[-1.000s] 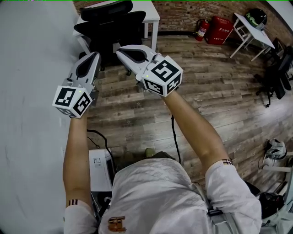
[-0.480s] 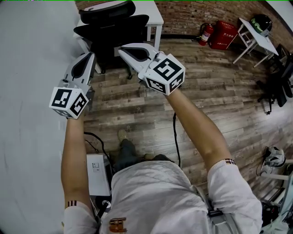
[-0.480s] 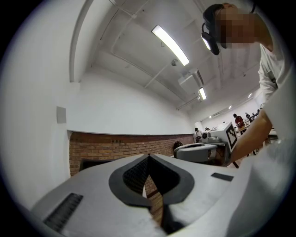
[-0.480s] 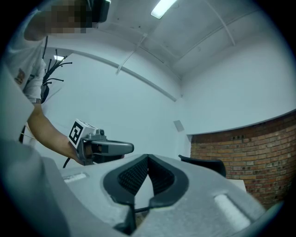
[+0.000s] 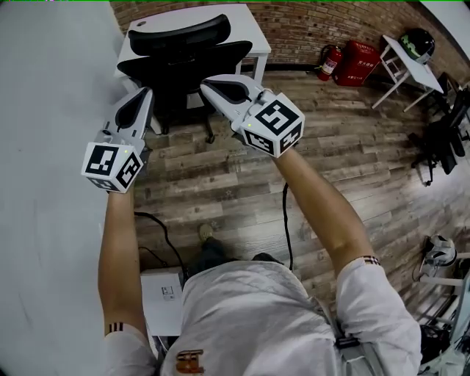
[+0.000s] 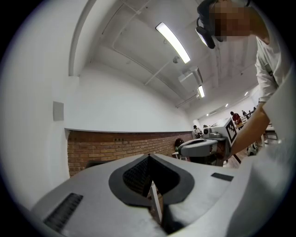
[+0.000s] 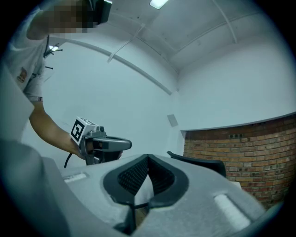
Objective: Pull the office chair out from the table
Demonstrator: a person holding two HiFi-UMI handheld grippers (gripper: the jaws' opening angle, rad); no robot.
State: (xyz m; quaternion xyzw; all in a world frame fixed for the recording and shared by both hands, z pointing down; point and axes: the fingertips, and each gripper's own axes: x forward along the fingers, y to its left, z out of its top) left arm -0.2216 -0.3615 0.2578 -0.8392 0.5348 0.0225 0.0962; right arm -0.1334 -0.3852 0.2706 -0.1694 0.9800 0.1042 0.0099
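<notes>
while the office chair (image 5: 176, 77) sits at the table (image 5: 250, 22), l gripper (image 5: 143, 93) & r gripper (image 5: 209, 84) hover short, jaws closed, empty. next: open, grab backrest (image 5: 209, 55).

We see a wooden floor (image 5: 352, 176), on it the black office chair (image 5: 183, 62) standing close against a white table (image 5: 250, 29), to the right of the chair a fire extinguisher (image 5: 327, 59) and a red box (image 5: 358, 57), nearer to us than the chair a black cable (image 5: 287, 220) and a white box (image 5: 167, 290)

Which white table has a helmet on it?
The small table at far right: a dark helmet sits on it. The other table, top centre, has the office chair against it and no helmet.
</notes>
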